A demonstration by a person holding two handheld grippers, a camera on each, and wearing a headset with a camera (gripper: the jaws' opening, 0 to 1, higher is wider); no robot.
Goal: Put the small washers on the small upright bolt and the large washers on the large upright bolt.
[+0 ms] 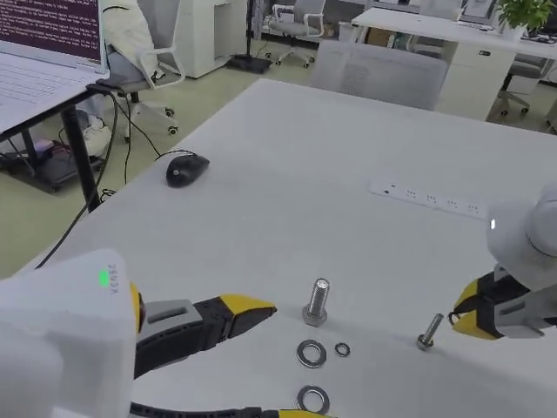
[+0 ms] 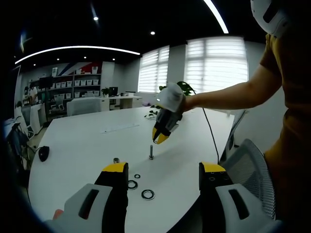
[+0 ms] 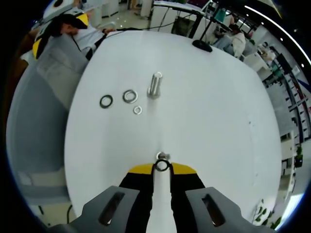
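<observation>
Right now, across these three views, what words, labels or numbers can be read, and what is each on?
None can be read.
Purple screen on the side desk: rows of pale text, too blurred.
Left gripper, white body, head view: short dark print beside a green light, too blurred.
Long white power strip on the table: marks too small.

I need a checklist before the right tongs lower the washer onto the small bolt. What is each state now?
1. Right tongs grip the washer: ok.
2. Small bolt stands upright: ok.
3. Washer hole lined up over the bolt tip: cannot tell.
4. Left tongs open and away from the small bolt: ok.
5. Large bolt stands upright, apart from the small one: ok.
</observation>
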